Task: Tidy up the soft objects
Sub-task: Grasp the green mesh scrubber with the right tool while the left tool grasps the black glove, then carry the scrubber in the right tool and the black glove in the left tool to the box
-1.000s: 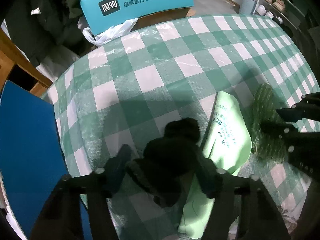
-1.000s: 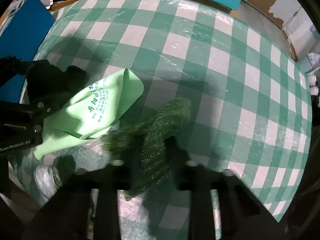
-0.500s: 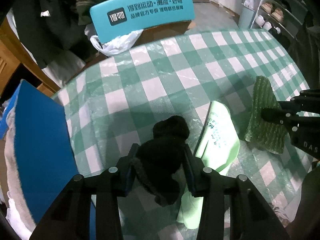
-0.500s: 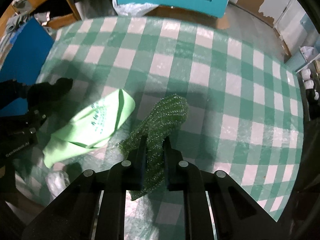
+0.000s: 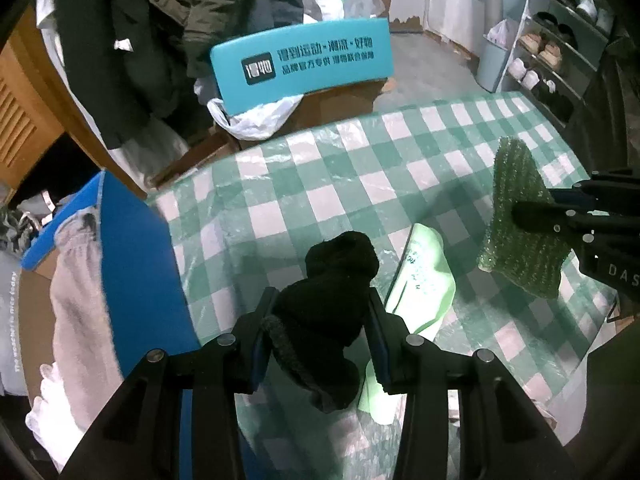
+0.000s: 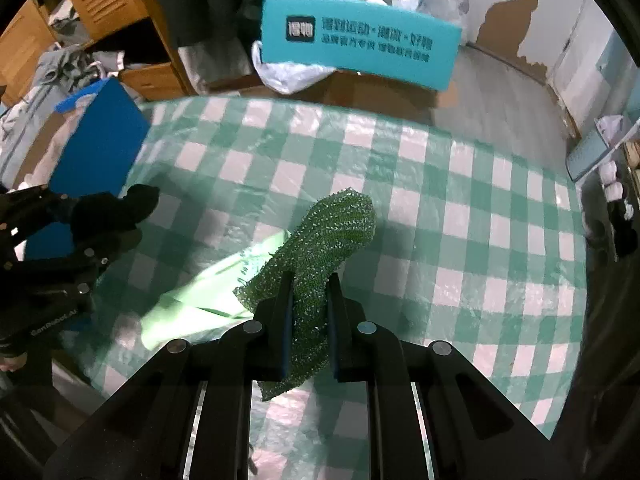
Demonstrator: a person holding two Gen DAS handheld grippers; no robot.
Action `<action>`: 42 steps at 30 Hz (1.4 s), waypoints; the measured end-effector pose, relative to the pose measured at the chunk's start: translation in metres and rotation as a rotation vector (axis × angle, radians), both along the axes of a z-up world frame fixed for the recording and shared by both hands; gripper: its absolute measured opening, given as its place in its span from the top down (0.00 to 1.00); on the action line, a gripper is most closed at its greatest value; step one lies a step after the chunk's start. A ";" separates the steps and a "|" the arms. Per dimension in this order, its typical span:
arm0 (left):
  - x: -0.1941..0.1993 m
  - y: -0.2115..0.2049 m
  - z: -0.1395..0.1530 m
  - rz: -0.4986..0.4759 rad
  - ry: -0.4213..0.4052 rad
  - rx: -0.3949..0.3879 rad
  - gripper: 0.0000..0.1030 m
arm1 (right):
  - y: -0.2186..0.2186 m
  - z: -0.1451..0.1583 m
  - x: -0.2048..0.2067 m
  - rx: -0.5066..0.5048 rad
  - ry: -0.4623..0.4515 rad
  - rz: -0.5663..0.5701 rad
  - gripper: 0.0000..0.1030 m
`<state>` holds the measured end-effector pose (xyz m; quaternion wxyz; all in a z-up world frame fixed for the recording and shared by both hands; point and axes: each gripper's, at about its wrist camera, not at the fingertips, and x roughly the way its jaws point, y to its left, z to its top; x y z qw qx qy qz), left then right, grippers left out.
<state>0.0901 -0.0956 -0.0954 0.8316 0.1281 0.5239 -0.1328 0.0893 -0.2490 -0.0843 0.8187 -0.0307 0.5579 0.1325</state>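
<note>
Black sock (image 5: 328,300) between left tool (image 5: 320,312) pads

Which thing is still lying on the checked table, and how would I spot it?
Start at the green-and-white checked tablecloth. Near its front edge, between the two grippers, a pale green cloth lies flat. It is smooth with small dark printed lettering, unlike the knobbly dark green cloth and the black fuzzy bundle, both lifted in grippers.
</note>
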 end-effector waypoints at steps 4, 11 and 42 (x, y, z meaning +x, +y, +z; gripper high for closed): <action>-0.005 0.005 0.009 0.008 -0.017 -0.005 0.59 | 0.006 0.012 0.000 0.014 -0.028 0.007 0.89; -0.014 0.015 0.030 0.029 -0.059 -0.012 0.59 | 0.020 0.033 -0.001 0.030 -0.082 0.023 0.89; -0.033 0.093 0.072 0.152 -0.157 -0.039 0.59 | 0.107 0.097 -0.002 0.120 -0.210 0.184 0.89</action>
